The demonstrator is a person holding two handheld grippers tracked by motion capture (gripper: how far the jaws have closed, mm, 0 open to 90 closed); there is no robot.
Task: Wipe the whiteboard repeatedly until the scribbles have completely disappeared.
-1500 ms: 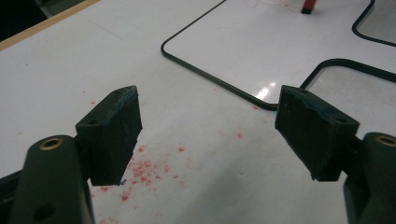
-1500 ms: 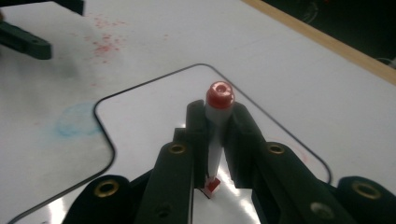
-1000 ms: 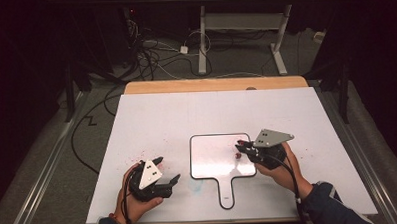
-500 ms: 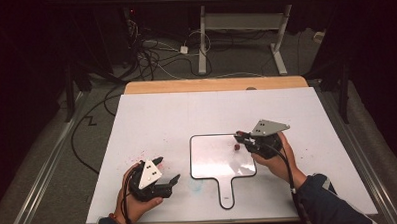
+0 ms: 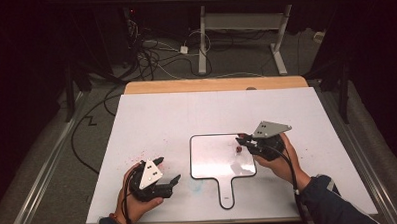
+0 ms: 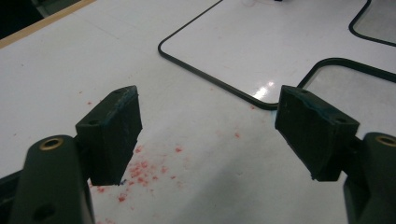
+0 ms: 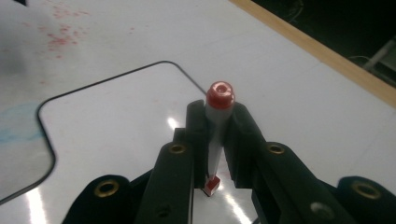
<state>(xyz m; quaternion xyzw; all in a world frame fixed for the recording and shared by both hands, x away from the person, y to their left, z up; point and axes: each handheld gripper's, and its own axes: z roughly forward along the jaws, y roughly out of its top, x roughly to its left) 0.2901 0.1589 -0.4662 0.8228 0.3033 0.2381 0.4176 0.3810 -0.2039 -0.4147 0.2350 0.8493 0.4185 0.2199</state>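
Right gripper view: right gripper (image 7: 218, 140) clamps red marker (image 7: 217, 116) over paddle whiteboard (image 5: 215, 161); left gripper (image 6: 208, 135), at 7 o'clock, gapes empty. Next, probably lower the tip squarely.

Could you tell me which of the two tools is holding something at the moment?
The right tool, over the paddle-shaped whiteboard, has its jaws shut on a red-capped marker. The left tool has its jaws wide apart with nothing between them.
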